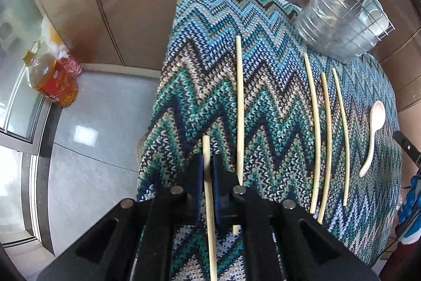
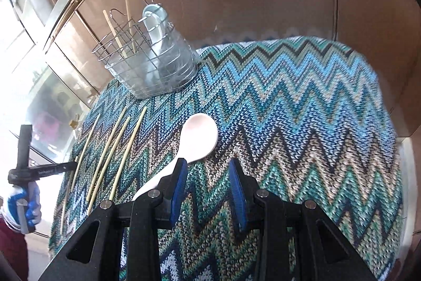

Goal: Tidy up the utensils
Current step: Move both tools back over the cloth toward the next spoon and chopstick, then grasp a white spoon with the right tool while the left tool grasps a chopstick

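**Utensils on zigzag cloth, two grippers in frame**

Bottom centre, left wrist view: left gripper (image 1: 208, 162), blue pads pressed onto one chopstick (image 1: 206, 149), its long axis running from the bottom edge up between the fingers, tip pointing toward frame top. Just right of it, a loose chopstick (image 1: 239, 107) lay flat on the knit cloth (image 1: 200, 86), near vertical in frame. Right of centre, three more chopsticks (image 1: 326, 133) lay side by side, roughly parallel. Right edge: white spoon (image 1: 373, 133), bowl uppermost.

Bottom centre, right wrist view: right gripper (image 2: 208, 165), jaws wide apart, holding nothing; spoon (image 2: 194, 141) just left of its left finger, handle slanting to lower left.

Upper right, left wrist view: wire caddy (image 1: 363, 17) holding two upright chopsticks. Left edge: oil bottle (image 1: 52, 80), red label, writing unreadable.
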### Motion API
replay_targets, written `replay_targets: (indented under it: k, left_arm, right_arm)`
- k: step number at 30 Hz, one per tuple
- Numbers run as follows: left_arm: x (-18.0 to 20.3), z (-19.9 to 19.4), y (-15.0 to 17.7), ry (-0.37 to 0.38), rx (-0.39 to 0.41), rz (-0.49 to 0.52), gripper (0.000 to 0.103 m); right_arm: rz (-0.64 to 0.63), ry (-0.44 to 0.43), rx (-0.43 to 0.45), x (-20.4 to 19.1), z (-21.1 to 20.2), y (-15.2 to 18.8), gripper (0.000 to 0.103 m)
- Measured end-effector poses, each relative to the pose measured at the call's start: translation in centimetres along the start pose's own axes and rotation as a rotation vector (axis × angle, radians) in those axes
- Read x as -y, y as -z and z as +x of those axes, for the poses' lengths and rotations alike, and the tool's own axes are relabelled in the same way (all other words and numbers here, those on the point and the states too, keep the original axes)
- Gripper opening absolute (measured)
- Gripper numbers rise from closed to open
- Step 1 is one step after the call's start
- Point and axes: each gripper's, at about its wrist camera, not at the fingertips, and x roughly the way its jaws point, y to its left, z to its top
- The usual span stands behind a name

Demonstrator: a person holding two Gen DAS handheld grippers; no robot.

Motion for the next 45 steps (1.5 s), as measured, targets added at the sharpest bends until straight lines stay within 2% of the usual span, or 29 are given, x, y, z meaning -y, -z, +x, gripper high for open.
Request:
replay_targets:
  k: [10,13,16,19,24,32,37,45]
  left_arm:
    - [0.2,0.2,-0.1,0.005,0.014,-0.019,0.004]
    - [0.1,0.1,0.0,0.006,0.021,-0.029,0.004]
    - [0.0,-0.1,0.1,0.010,0.030,-0.032,0.004]
    - [-0.1,-0.5,0.3,0.018,0.041,-0.031,0.004]
    - [-0.1,-2.1,1.0,0.036,0.079,-0.033,0.004]
    - [-0.2,-6.2,2.7,0.081,0.167,-0.028,0.004]
    - [0.2,-10.0,3.7,0.116,0.258,-0.020,0.004]
    - [1.9,-17.0,3.4,0.140,0.437,0.025,0.004]
  right_arm:
    - [0.053,-0.110,-0.075,1.8,3.6,-2.8,0.030]
    - [0.049,-0.113,-0.103,1.9,4.7,-3.1,0.022]
    - [0.034,-0.100,-0.108,1.8,5.2,-3.2,0.008]
    - [0.019,-0.094,-0.084,1.5,5.0,-3.1,0.007]
    - [-0.001,-0.073,-0.017,0.6,2.7,-2.6,0.006]
    - [-0.045,-0.002,0.107,-1.1,-3.8,-1.6,0.006]
    - [-0.065,0.045,0.201,-2.5,-8.9,-1.1,0.006]
    - [-0.116,0.114,0.338,-5.7,-14.6,-1.8,0.006]
